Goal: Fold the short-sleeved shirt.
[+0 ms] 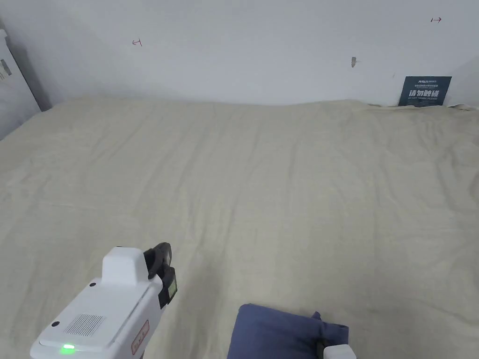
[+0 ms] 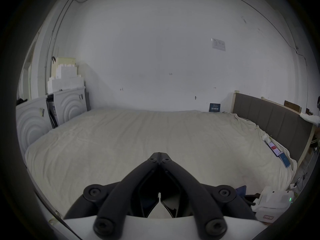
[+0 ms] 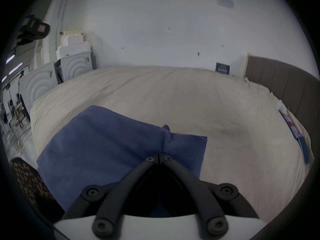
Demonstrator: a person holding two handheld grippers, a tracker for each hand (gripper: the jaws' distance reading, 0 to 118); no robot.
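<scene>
Blue shirt (image 3: 107,150) bunched at near edge of bed (image 1: 280,187), right in front of me. My right gripper (image 3: 158,157) pinched onto its fabric, jaws together. Left gripper (image 2: 159,159) closed, empty, hovering over bare sheet, off to shirt's left. I reckon left needs to swing rightward to grab.

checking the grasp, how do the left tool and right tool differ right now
The left tool is shut on nothing, over the bare bed sheet; the right tool is shut on the blue shirt. In the head view, the left sits farther forward than the right. Both have black jaws, closed.
</scene>
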